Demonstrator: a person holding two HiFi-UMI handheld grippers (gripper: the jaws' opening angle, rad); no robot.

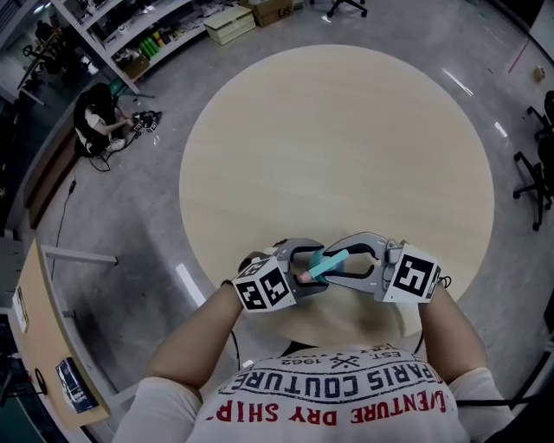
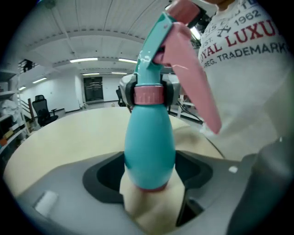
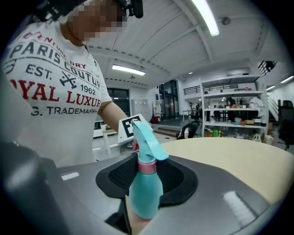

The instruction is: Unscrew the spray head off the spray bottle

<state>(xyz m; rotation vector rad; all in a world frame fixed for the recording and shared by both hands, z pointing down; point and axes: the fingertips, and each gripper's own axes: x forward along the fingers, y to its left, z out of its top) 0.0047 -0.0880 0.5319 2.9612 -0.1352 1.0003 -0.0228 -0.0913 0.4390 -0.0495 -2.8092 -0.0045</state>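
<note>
A teal spray bottle [image 1: 331,261] with a pink collar and pink trigger hangs above the front edge of the round table [image 1: 346,147], held between both grippers. My left gripper [image 1: 313,266] is shut on the bottle's wide body [image 2: 149,142] near its base, its jaws [image 2: 149,181] standing wide on either side. The spray head and trigger [image 2: 193,78] point away from it, towards the person's shirt. My right gripper [image 1: 339,264] comes in from the right. Its fingers [image 2: 171,92] flank the pink collar [image 2: 148,95], and its black pads sit against that collar [image 3: 147,167].
Both grippers hover close to the person's chest, over the table's near rim. Far off stand shelves [image 3: 229,114], office chairs [image 1: 537,182] and boxes [image 1: 229,22]. A person crouches on the floor at the back left [image 1: 99,121].
</note>
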